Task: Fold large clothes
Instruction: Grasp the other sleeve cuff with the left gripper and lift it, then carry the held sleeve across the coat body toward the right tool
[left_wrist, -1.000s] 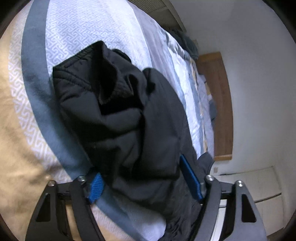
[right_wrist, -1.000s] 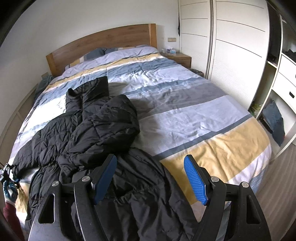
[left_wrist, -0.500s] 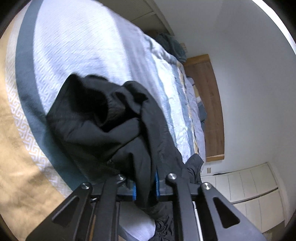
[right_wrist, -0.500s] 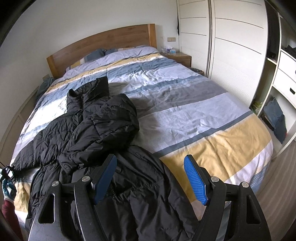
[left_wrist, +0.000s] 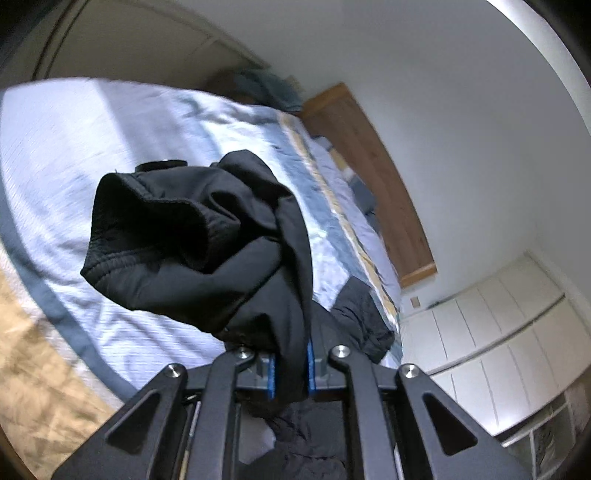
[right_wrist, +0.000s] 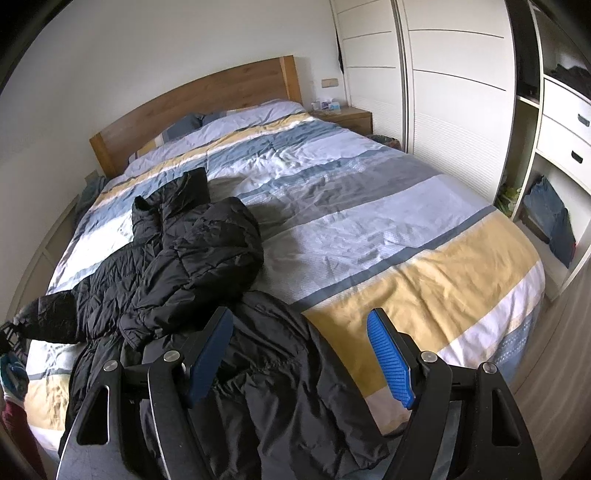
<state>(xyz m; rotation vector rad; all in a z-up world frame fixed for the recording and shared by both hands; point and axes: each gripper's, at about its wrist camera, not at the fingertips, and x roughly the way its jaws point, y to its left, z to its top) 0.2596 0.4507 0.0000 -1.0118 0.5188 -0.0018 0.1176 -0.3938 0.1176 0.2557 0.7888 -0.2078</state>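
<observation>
My left wrist view sits close over the bed's (left_wrist: 92, 155) side, tilted, looking along it toward the headboard (left_wrist: 373, 184). My right wrist view looks down from the foot, farther back. Both share the striped bed, headboard (right_wrist: 207, 103) and black jacket (right_wrist: 192, 258).

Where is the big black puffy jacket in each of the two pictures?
Left wrist: the black jacket fills the middle, bunched and pinched by the left gripper.
Right wrist: it sprawls across the lower left, reaching under the open right gripper.
Shared landmark: the wooden headboard.
</observation>
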